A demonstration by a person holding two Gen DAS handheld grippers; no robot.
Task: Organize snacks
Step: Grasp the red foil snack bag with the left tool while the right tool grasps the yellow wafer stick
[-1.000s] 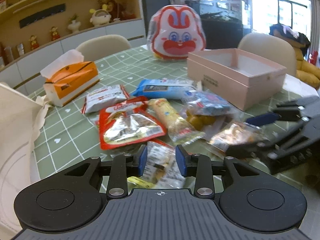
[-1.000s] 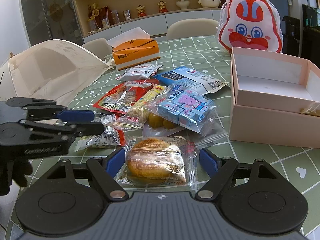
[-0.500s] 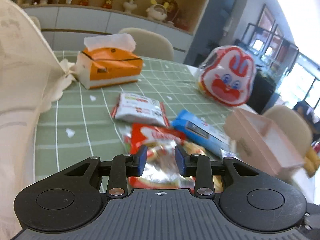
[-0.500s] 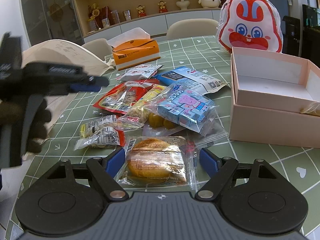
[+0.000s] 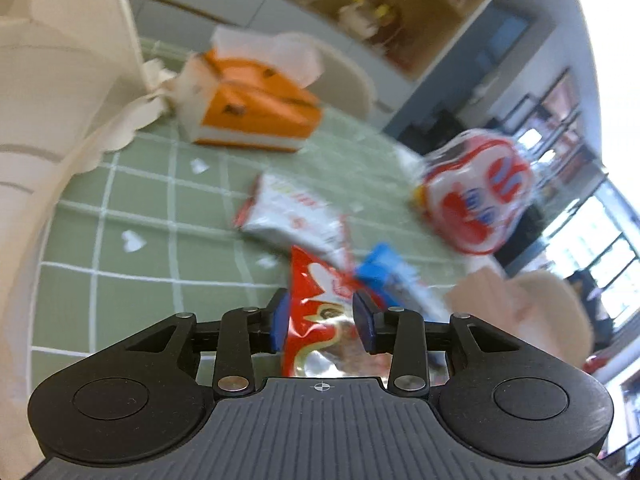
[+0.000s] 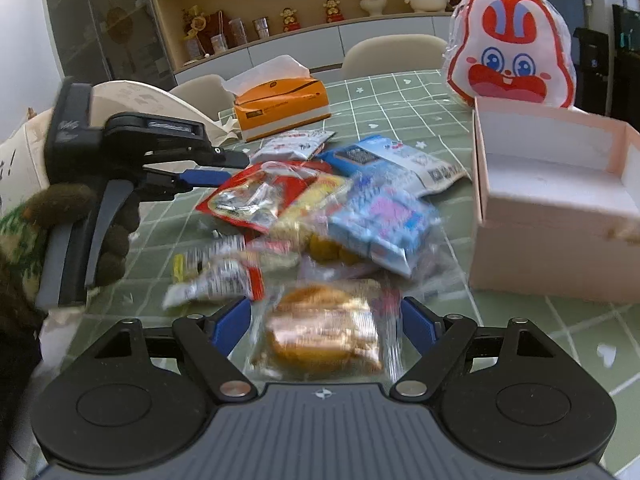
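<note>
Left wrist view, tilted and blurred: a red pouch (image 5: 320, 312) lies on the green checked table (image 5: 132, 200), its long axis running away from the camera, a glossy foil window at its near end. The left gripper (image 5: 322, 322) has its jaws narrowly apart and opening; the pouch shows between the blue pads, but I cannot tell whether they touch it. Beyond it lie a white packet (image 5: 296, 216) and a blue packet (image 5: 386, 276). An orange tissue box (image 5: 256, 116) stands nearer the far edge.

Right wrist view: a clear bun pack (image 6: 324, 328) lies near the table's near edge, its long axis across the view, a golden bun inside. The right gripper (image 6: 326, 320) stands wide, pads flanking the pack; contact is unclear. Behind is the snack pile, with a blue cube pack (image 6: 380, 228) on top. An open pink box (image 6: 556, 208) sits at the right, a rabbit bag (image 6: 512, 52) behind it. The left gripper (image 6: 188, 168) hovers over the pile's left side.
</note>
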